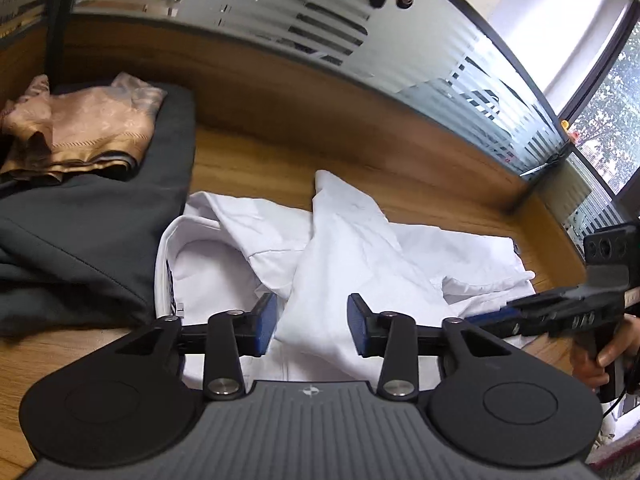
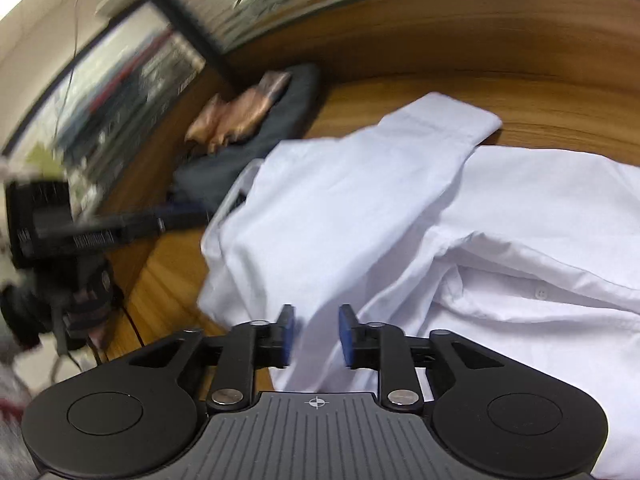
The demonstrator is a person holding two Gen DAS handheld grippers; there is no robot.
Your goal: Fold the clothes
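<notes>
The left gripper point(image 1: 312, 326) is open, its 2 blue pads apart above a fold of the white shirt point(image 1: 344, 248), not pressing it. The right gripper point(image 2: 316, 334) is open too, with white cloth between the pads but not squeezed. The shirt lies crumpled on the wooden table point(image 1: 248, 152). Beside it is a dark grey garment point(image 1: 92, 232) with a folded beige cloth point(image 1: 80, 128) on top.
</notes>
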